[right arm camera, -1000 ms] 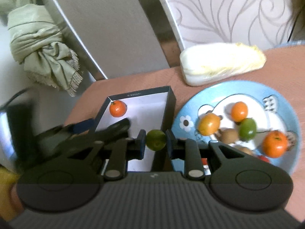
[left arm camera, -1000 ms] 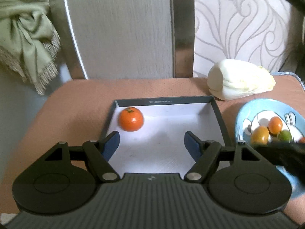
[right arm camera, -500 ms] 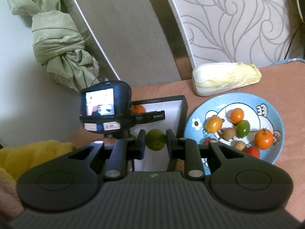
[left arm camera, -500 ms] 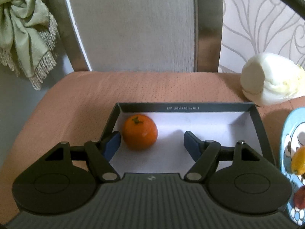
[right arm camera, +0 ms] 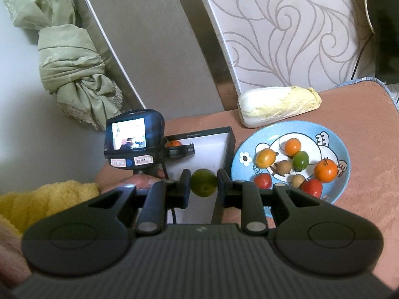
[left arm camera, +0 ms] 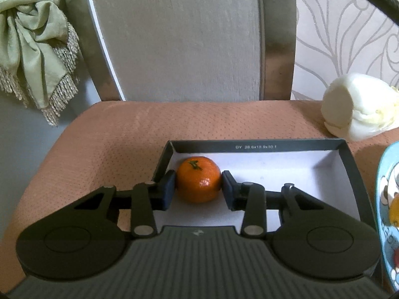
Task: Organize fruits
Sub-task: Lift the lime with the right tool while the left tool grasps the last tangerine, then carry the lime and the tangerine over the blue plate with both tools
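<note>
An orange mandarin (left arm camera: 198,183) sits in the near left corner of a dark box (left arm camera: 256,147) with a white floor. My left gripper (left arm camera: 198,188) is closing its jaws on it, and both blue pads touch its sides. In the right wrist view, my right gripper (right arm camera: 203,186) is shut on a small green citrus fruit (right arm camera: 203,183), held above the near end of the box (right arm camera: 230,144). The left gripper (right arm camera: 179,149) shows there beyond its camera screen, with the mandarin (right arm camera: 173,143) partly hidden behind it. A blue plate (right arm camera: 334,134) holds several fruits.
A napa cabbage (right arm camera: 279,106) lies at the back of the orange cushioned seat (left arm camera: 112,144). The chair back (left arm camera: 179,37) rises behind the box, and a green tasselled cloth (left arm camera: 37,42) hangs at left. A hand (right arm camera: 134,182) in a yellow sleeve (right arm camera: 45,199) holds the left gripper.
The left gripper moved in to the mandarin and closed from wide open onto its sides. The right gripper rose and drew back with the green fruit still held.
</note>
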`<state>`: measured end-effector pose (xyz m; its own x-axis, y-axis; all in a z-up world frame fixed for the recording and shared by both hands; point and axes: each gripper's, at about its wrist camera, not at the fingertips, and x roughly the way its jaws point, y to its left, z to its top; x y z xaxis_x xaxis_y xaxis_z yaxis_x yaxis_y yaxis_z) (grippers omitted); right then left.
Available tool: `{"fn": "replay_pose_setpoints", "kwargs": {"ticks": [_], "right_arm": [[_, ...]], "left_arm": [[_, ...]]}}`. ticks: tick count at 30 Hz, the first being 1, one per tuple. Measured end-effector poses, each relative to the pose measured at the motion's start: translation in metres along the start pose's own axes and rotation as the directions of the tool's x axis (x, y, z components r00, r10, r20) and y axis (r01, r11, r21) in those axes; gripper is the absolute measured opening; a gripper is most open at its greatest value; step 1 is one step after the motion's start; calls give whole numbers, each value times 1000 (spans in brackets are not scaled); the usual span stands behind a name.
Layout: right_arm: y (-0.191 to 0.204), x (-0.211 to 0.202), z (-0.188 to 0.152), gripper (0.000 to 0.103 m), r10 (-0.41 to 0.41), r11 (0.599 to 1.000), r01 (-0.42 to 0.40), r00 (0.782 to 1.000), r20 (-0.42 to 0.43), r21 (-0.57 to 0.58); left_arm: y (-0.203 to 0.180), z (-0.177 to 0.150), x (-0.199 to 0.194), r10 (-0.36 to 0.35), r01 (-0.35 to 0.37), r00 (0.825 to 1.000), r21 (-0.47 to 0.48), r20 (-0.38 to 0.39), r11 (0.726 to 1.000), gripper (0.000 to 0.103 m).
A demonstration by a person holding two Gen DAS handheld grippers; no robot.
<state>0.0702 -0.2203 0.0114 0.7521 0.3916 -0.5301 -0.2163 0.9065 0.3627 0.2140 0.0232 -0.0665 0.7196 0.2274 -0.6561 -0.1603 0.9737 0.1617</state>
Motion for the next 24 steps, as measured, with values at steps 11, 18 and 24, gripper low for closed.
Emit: {"fn": "replay_pose_setpoints", "kwargs": {"ticks": [11,18,24], "right_arm": [[14,-12,-12,26,-2,1000,3,999,44,-16],[25,-20,-20,26,-26,996,35,994,107,-80],[26,-23,-23,26,-18,997,28,992,128,-77]], "left_arm": [[-8,-14,-63,-144,144,990,18,13,989,45],[-3,-24,-102,-178,176,983,45,41,983,45],[4,-23,-114,-177,175,983,47,47,983,45]]}}
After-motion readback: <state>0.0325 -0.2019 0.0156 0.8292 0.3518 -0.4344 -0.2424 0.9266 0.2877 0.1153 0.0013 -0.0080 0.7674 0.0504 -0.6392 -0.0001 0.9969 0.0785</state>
